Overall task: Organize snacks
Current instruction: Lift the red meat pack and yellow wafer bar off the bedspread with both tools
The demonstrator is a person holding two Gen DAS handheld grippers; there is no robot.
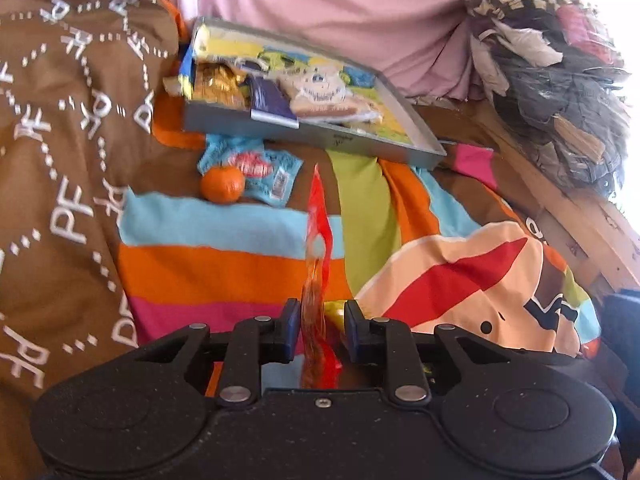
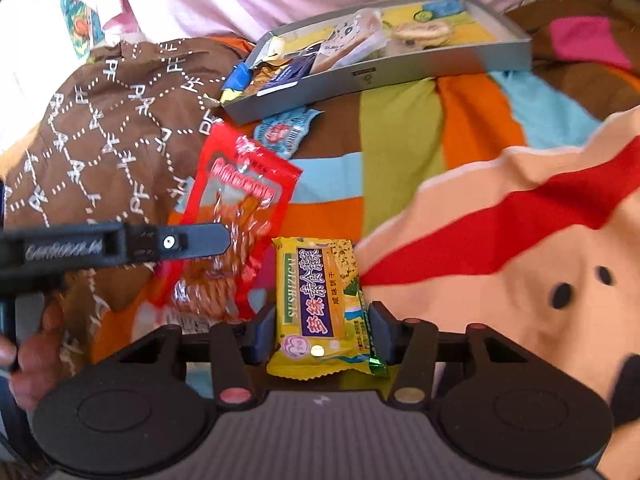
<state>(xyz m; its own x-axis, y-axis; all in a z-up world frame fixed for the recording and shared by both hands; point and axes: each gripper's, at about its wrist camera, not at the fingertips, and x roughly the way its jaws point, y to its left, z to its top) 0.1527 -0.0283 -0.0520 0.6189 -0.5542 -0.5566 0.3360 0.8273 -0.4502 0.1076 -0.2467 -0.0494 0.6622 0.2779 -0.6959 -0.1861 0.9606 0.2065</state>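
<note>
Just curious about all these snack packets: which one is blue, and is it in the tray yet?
The small blue packet lies on the blanket just in front of the grey tray, beside the orange fruit; it is not in the tray.

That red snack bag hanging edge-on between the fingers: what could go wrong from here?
The red bag sits edge-on between the left gripper's fingers, which look slightly apart, so it may slip out.

The grey tray rests tilted on soft bedding; dropping packets in might tip it.

The orange lies loose in front of the tray and could roll away if the bedding is nudged.
</note>
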